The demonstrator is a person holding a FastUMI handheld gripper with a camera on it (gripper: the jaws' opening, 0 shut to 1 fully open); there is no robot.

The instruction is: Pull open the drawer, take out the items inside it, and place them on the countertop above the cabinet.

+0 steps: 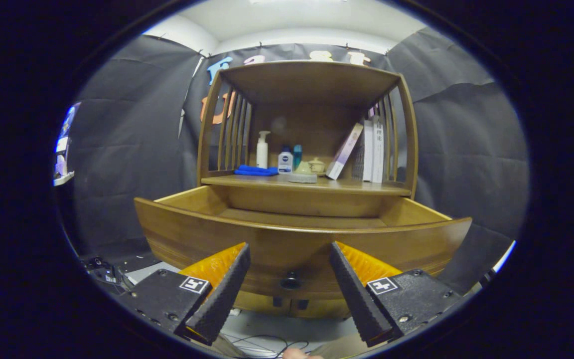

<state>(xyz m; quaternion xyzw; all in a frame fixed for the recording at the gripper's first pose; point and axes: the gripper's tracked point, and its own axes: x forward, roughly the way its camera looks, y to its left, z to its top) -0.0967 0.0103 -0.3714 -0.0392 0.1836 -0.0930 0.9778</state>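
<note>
Two fingers of the hand-held gripper stand wide apart, holding nothing, either side of the knob on the drawer, which is pulled open below the tabletop. Its contents are hidden behind the front; reaching in blind could knock the rim.

Wooden drawer stands pulled open from the cabinet, its curved front panel facing the gripper. A small dark round knob sits low on the panel's middle, between the two fingers, which are spread apart with neither touching it. Inside the drawer only bare wood floor and side walls show; contents below the front rim cannot be made out. The countertop lies just above and behind the drawer.
</note>
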